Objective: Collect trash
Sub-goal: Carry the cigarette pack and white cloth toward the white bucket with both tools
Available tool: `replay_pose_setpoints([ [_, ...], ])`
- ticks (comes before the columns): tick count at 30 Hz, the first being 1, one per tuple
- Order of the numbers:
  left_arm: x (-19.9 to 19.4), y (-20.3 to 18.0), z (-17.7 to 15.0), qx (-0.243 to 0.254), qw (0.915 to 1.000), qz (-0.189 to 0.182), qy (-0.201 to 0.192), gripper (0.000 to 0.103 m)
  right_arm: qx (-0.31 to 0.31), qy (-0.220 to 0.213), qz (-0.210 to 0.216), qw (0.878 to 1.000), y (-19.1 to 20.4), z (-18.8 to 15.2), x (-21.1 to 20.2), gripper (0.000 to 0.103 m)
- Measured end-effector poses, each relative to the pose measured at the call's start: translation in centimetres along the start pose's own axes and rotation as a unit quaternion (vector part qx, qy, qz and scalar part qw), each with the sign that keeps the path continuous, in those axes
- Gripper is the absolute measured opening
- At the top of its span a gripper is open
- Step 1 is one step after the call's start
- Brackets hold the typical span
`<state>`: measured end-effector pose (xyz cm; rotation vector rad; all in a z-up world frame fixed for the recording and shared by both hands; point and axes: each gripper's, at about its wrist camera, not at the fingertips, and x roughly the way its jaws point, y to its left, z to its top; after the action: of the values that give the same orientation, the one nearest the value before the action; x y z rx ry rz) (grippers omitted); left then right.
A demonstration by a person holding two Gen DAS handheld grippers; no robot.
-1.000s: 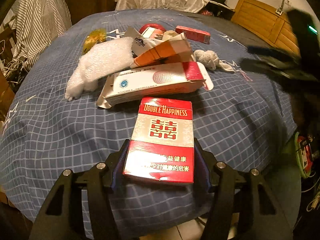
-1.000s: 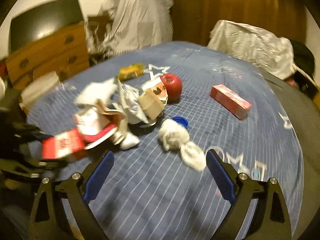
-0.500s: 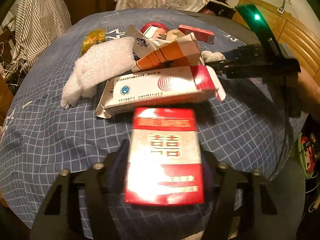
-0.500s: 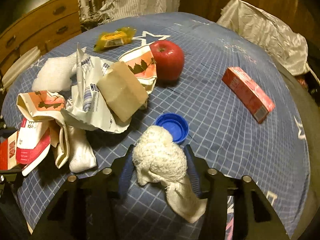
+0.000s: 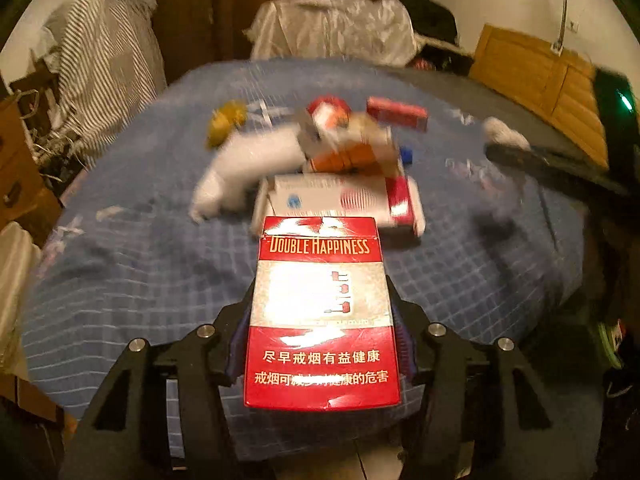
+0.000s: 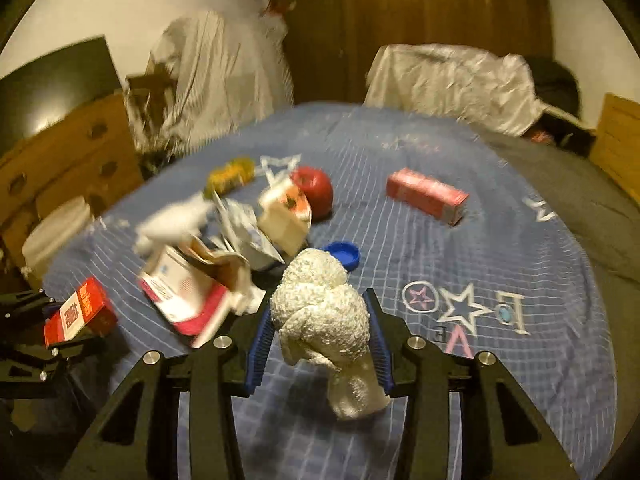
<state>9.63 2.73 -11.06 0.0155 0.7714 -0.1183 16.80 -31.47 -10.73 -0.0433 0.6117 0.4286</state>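
Note:
My left gripper (image 5: 320,332) is shut on a red and white Double Happiness cigarette pack (image 5: 322,312) and holds it above the blue checked bedspread (image 5: 128,264). The pack also shows in the right wrist view (image 6: 80,314) at far left. My right gripper (image 6: 320,338) is shut on a crumpled white paper towel wad (image 6: 324,312), lifted off the bed. A pile of trash lies mid-bed: a flattened white and red carton (image 5: 344,200), an orange carton (image 5: 352,152), white bubble wrap (image 5: 248,168), torn paper wrappers (image 6: 244,228) and a blue bottle cap (image 6: 344,254).
A red apple (image 6: 314,192), a red box (image 6: 426,196) and a yellow wrapper (image 6: 232,174) lie farther back on the bed. A wooden dresser (image 6: 60,160) stands left, a wooden headboard (image 5: 536,80) right. Covered furniture (image 6: 452,80) stands behind the bed.
My right gripper closed on the paper towel wad and lifted it off the bed. My left gripper raised the cigarette pack and pulled back from the pile.

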Motion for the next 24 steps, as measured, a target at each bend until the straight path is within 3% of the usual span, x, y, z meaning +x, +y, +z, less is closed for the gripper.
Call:
replay_pose_setpoints([
  [5,-3.9,-0.9,2.2,-0.012,0.9961,0.028,-0.083,0.054,0.018,-0.074,-0.021,0.997,2.7,0.3,-5.8,0.044],
  [11,-7.5,-3.0,3.9,-0.018,0.9835,0.066,-0.168,0.054,0.015,-0.146,-0.063,0.987,5.2,1.0,-11.4,0.045],
  [16,-9.5,-4.4,4.0,-0.021,0.976,0.08,-0.201,0.054,0.013,-0.163,-0.08,0.983,6.6,1.2,-13.4,0.045],
  [24,-10.2,-5.3,4.4,-0.02,0.974,0.073,-0.214,0.054,0.007,-0.168,-0.09,0.982,7.8,1.4,-15.1,0.045],
])
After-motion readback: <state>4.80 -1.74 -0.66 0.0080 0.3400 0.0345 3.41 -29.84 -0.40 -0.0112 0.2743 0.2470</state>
